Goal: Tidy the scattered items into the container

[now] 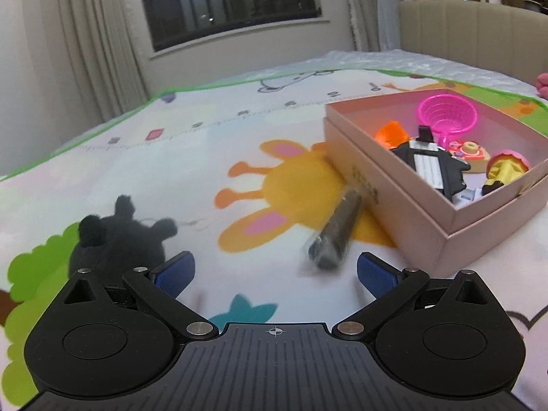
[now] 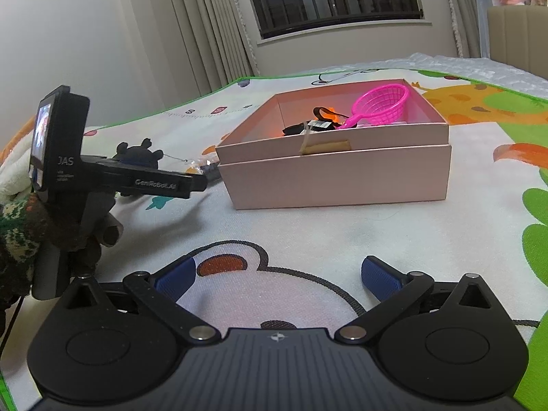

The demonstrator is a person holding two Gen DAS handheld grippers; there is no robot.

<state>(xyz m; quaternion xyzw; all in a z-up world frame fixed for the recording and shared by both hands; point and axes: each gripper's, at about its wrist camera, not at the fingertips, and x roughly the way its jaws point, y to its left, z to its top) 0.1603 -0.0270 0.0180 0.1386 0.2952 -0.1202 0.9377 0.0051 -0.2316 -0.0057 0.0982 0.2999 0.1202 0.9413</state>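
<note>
Our left gripper, fingers wide, nears the wrapped stick beside the pink box.
It looks light, stiff and slippery; we'd pinch mid-length. Our right gripper hangs wide, empty.

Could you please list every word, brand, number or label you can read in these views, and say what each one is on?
"GenRobot.AI": on the left claw's arm.
"JAS": on its upright camera mount; the small print below is unreadable.
"60": on the play mat; other ruler marks are blurred.
Gold print on the pink box: blurred.
White tag in the box: too small.
</note>
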